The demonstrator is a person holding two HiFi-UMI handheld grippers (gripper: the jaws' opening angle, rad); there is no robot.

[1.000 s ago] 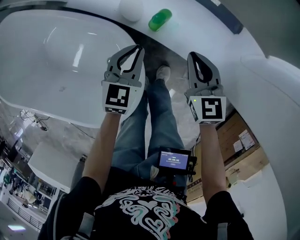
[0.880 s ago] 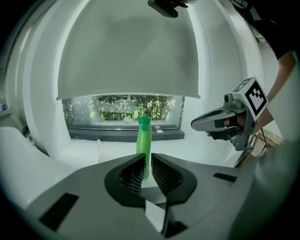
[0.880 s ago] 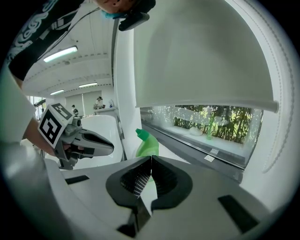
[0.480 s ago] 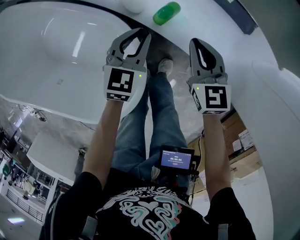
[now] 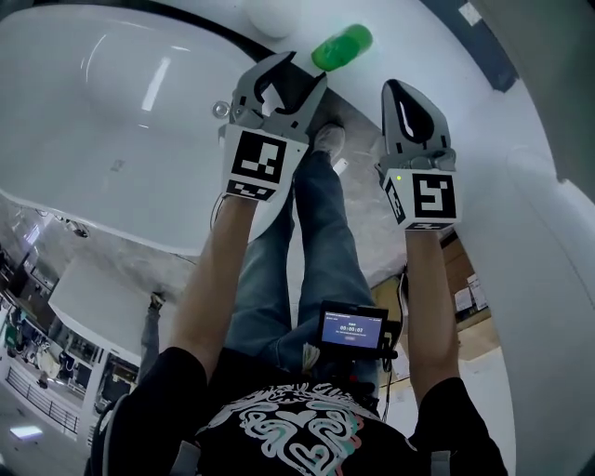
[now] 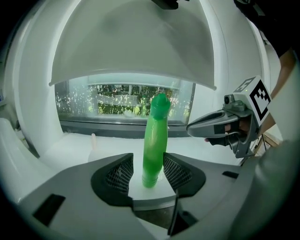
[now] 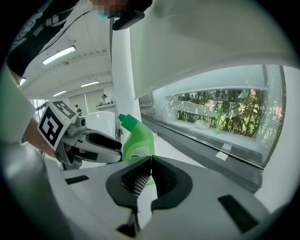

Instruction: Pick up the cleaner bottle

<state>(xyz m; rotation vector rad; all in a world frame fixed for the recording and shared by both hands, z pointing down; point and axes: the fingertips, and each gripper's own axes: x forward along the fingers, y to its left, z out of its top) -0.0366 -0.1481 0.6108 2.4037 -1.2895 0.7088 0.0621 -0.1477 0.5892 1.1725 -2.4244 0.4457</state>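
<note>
Upright, slim, bent-necked in left gripper view, mere blob overhead: translucent green plastic cleaner bottle [image 6: 154, 140], untouched between just-opened jaws of left gripper [image 5: 299, 72]. Clenched, empty: right gripper [image 5: 400, 88].

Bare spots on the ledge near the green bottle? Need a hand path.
Free: the white ledge right of the green bottle, up to the dark strip; the tub basin too. Crowded: left of the bottle, a white round object sits close, and the left gripper, jaws just opening, lines up on the bottle, not touching.
</note>
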